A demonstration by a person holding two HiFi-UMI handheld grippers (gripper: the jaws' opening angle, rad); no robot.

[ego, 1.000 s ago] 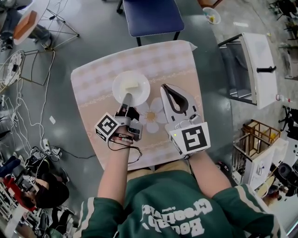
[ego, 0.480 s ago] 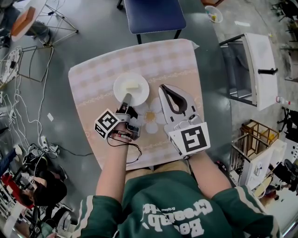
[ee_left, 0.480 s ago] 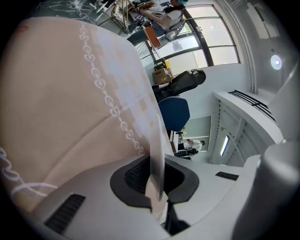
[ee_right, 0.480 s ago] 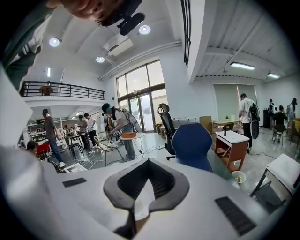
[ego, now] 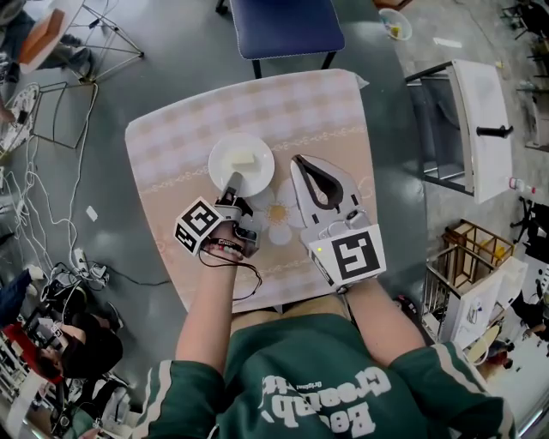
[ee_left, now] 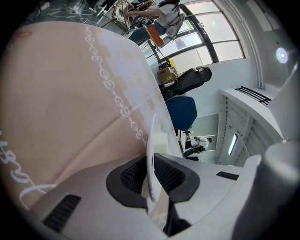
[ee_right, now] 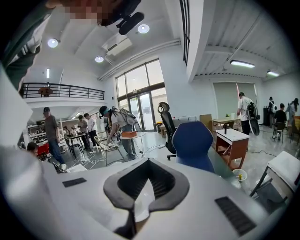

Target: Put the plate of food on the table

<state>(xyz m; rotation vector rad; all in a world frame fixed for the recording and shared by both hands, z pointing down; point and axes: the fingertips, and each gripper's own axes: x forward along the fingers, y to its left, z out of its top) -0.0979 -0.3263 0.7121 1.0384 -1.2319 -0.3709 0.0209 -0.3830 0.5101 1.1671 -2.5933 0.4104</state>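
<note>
A white plate (ego: 242,163) with a pale block of food (ego: 244,158) lies level over the middle of the table (ego: 317,111), which has a checked cloth. Whether it rests on the cloth, I cannot tell. My left gripper (ego: 232,187) is shut on the plate's near rim. In the left gripper view the rim (ee_left: 151,140) runs edge-on between the dark pads (ee_left: 131,176), and the food (ee_left: 159,139) sits just beyond. My right gripper (ego: 298,161) hovers to the right of the plate, shut and empty. Its tips (ee_right: 147,163) meet in the right gripper view.
A blue chair (ego: 283,26) stands at the table's far side. To the right are a white cabinet (ego: 476,129) and a wooden crate (ego: 476,257). Cables (ego: 51,249) lie on the floor to the left. Several people (ee_right: 112,126) stand far off.
Both grippers and the plate stay in almost the same place. Only the head view has shifted slightly.
</note>
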